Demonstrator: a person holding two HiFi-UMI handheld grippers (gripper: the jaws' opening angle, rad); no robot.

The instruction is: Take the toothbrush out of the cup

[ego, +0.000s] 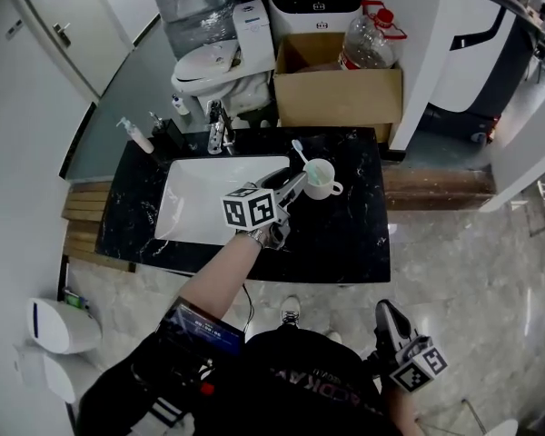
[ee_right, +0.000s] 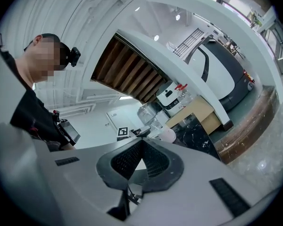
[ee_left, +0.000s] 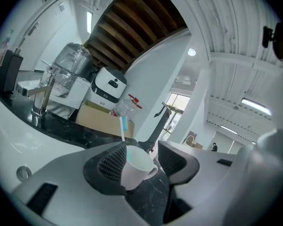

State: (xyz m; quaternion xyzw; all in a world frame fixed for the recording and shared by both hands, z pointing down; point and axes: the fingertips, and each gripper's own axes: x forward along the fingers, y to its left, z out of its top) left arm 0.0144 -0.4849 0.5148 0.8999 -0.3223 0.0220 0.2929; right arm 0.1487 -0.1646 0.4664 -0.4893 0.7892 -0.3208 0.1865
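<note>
One black marble counter (ego: 345, 234) with white sink (ego: 200, 198) and cup (ego: 320, 178), toilet (ego: 213, 62) behind.

We see bright, even light everywhere; the white sink (ego: 200, 198) nearly blows out against the dark, glossy countertop (ego: 345, 234). Both gripper views bend hard toward their round black edges, ceiling lamps (ee_left: 254, 106) glare on the far right, and the nearest foreground goes soft.

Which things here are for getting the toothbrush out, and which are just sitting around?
For the job: toothbrush, cup, left gripper.
Just lying about: soap bottle, tap, cardboard box, water jug.
</note>
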